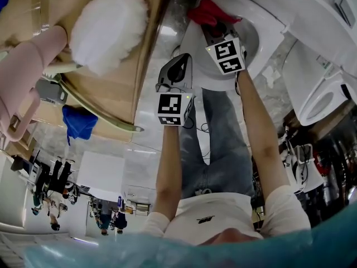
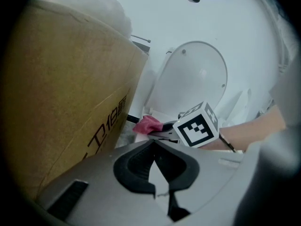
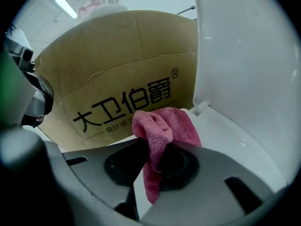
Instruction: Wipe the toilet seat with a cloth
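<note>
While pinching a fold of pink cloth [image 3: 162, 128] between the clamped jaws of the right gripper [image 3: 155, 154], sets it against the toilet seat [image 3: 244, 145] at the edge nearest the cardboard box [image 3: 117, 74]. Lets a loose cloth tail hang below the pads. Holds the left gripper [image 2: 154, 147] back near the seat's front edge, apart from the cloth, jaws closed together on nothing. Shows the lid [image 2: 197, 79] raised upright.

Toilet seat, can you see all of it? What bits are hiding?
Head view: the right gripper and red cloth cover part of the toilet seat.
Right gripper view: the tongs' body hides whether the cloth touches the seat.
Left gripper view: the left gripper's body hides the seat's front.
</note>
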